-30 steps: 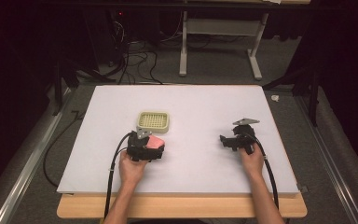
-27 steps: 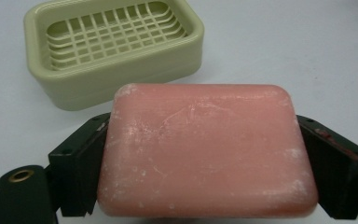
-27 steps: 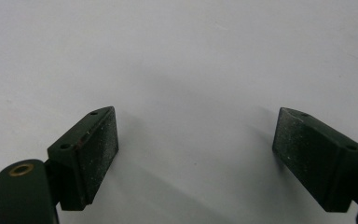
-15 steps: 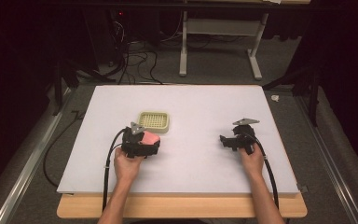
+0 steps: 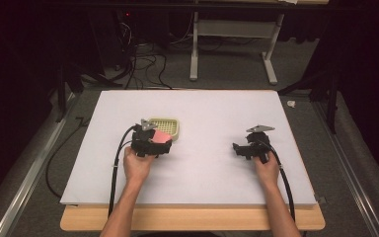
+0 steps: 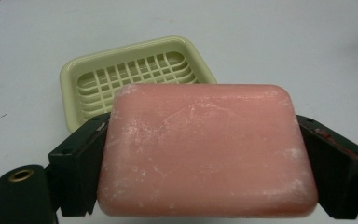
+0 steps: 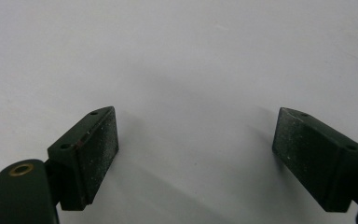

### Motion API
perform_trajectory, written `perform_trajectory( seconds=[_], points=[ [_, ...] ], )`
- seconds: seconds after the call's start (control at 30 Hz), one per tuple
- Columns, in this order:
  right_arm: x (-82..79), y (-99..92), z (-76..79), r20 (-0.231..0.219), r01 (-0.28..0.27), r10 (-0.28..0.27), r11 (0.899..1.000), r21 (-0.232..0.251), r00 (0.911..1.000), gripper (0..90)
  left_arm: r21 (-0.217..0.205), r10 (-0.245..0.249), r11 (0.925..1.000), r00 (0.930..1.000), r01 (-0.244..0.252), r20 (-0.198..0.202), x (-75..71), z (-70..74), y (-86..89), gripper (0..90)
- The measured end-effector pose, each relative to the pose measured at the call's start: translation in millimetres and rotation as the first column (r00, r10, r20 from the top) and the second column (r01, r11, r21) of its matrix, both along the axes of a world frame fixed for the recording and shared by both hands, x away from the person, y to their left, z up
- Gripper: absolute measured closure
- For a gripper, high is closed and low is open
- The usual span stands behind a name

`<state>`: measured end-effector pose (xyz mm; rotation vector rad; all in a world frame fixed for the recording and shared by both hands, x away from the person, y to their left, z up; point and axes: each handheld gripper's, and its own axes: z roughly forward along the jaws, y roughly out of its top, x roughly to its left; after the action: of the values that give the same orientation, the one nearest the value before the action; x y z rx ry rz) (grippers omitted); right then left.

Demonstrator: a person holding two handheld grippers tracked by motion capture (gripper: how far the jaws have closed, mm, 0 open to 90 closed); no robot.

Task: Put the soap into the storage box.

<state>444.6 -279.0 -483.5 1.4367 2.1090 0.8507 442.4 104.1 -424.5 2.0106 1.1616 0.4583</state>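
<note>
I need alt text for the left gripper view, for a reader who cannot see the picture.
A pink bar of soap is clamped by its two short ends between the black jaws of the left tool. Just beyond it, a pale green soap dish with a slatted grid bottom sits empty on the white table.

lab: white-topped table (image 5: 202, 106), floor cables (image 5: 143, 64), dark surroundings

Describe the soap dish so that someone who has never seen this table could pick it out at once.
Start at the white table and find the left gripper, which is shut on a pink soap bar. Just beyond that bar lies the soap dish: a pale yellow-green rectangular tray with rounded corners. Its slatted grid floor sets it apart from the solid bar.
</note>
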Motion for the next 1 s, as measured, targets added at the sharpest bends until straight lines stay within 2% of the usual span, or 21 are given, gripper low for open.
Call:
perform_trajectory(
  seconds=[0.13,0.37,0.43,0.53,0.6,0.8,0.93,1.0],
  points=[
    [0.0,0.0,0.0,0.0,0.0,0.0,1.0,0.0,1.0,14.8,-0.01,0.003,0.9999,1.0,-0.003,-0.006,4.4,-0.6,-1.4,13.9],
    [0.0,0.1,0.0,0.0,0.0,0.0,1.0,0.0,1.0,14.8,0.01,0.013,0.9999,0.9999,-0.013,-0.011,14.7,2.0,-3.8,13.9],
    [0.0,0.1,-0.1,0.001,0.0,0.0,1.0,-0.001,1.0,14.8,0.0,0.013,0.9999,0.9998,-0.013,-0.012,17.9,3.9,-3.2,13.9],
    [0.0,0.1,-0.1,0.001,0.0,0.0,1.0,0.0,1.0,14.8,0.028,0.022,0.9994,0.9997,-0.021,-0.012,23.6,7.4,-3.9,13.9],
    [0.0,0.1,-0.1,0.002,0.0,0.0,1.0,-0.001,1.0,14.8,0.025,0.025,0.9994,0.9996,-0.025,-0.008,26.4,9.1,-4.1,13.9],
    [0.0,0.1,-0.1,0.002,0.0,0.0,1.0,-0.001,1.0,14.8,0.035,0.04,0.9986,0.9986,-0.038,-0.034,38.1,9.5,-6.5,13.9],
    [0.0,0.1,-0.1,0.002,0.0,0.0,1.0,0.0,1.0,14.8,0.007,0.047,0.9989,0.9978,-0.046,-0.047,44.0,7.0,-7.4,13.9],
    [0.0,0.1,-0.1,0.002,0.0,0.0,1.0,-0.001,1.0,14.8,0.007,0.058,0.9983,0.9965,-0.058,-0.061,47.6,3.0,-7.3,13.9]
  ],
)
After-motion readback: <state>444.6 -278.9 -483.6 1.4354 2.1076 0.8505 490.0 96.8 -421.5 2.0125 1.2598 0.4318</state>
